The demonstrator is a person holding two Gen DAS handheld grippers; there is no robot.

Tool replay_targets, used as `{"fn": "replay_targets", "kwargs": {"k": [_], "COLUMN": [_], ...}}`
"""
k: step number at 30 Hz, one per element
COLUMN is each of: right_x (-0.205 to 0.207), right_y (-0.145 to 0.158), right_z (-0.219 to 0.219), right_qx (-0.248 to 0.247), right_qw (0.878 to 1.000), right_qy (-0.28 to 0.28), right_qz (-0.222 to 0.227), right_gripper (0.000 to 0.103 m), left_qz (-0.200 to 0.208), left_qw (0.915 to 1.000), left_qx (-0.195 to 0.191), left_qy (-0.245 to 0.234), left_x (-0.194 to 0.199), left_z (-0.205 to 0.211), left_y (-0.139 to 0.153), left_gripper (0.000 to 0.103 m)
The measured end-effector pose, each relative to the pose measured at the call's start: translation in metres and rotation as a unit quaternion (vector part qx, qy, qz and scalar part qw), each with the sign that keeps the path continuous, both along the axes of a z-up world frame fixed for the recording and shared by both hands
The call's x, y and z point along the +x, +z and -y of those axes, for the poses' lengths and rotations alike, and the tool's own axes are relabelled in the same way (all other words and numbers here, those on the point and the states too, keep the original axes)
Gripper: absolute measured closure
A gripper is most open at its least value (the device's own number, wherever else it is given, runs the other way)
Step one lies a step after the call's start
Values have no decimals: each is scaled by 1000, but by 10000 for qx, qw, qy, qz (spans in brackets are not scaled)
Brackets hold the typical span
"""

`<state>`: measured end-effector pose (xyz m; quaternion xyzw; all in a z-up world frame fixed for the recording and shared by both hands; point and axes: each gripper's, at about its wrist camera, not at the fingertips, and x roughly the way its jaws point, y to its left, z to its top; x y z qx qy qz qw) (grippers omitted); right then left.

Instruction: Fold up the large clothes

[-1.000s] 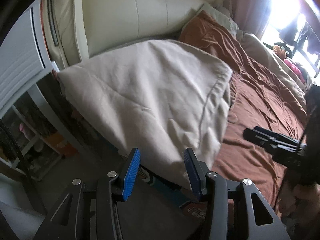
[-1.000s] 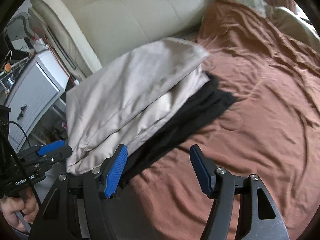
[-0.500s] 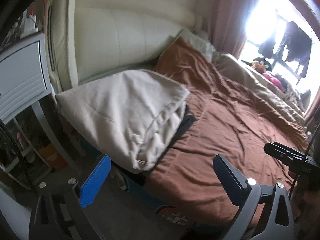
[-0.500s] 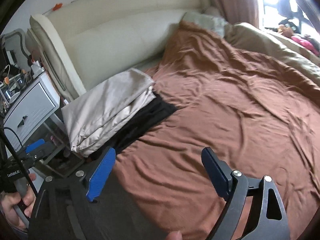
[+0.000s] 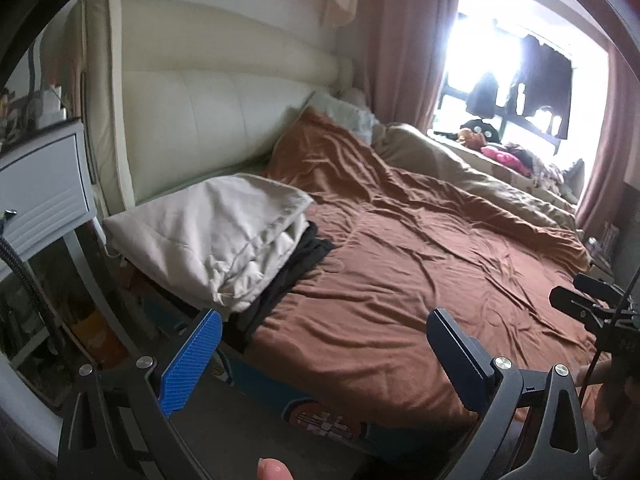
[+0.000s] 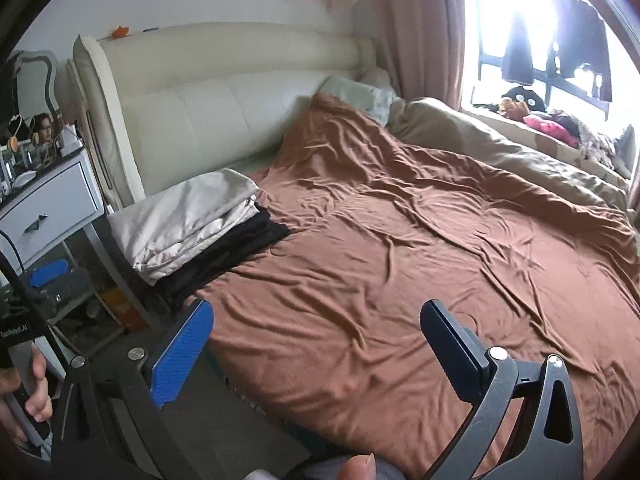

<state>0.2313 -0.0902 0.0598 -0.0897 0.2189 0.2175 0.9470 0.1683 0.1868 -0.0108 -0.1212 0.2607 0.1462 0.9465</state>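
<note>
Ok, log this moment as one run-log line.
left gripper: open, empty | right gripper: open, empty | folded beige garment: on black garment, bed corner near headboard | brown sheet: bare

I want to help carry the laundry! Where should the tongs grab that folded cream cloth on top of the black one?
Probably the thick folded edge of the cream cloth that faces the open brown sheet, coming in from that side. There the layers stack up in view above the black garment, so one pinch could catch them all. The far side sits against the headboard.
</note>
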Motion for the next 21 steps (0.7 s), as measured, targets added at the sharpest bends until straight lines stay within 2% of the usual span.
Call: {"fn": "replay_targets", "kwargs": {"k": [4,10,21], "right_x": [-31,-74,-150], "right_y": [-2,-6,-40], "right_z": [16,51,99], "right_qx": [-30,261,492], "right_qw": [9999,9989,9948], "right_qy": [-123,-370,-783], "right_qz": [1,93,433], "right_gripper": [0,0,0], "left_qz": [83,244,406], "left_qw": [9998,9990,9953], "left_qx": [87,150,362], "left_qy": [-152,-347,-796], "left_x": [-19,-50,-83], "left_z": [20,45,91], "left_y": [3,5,-1], "left_gripper": [0,1,0]}}
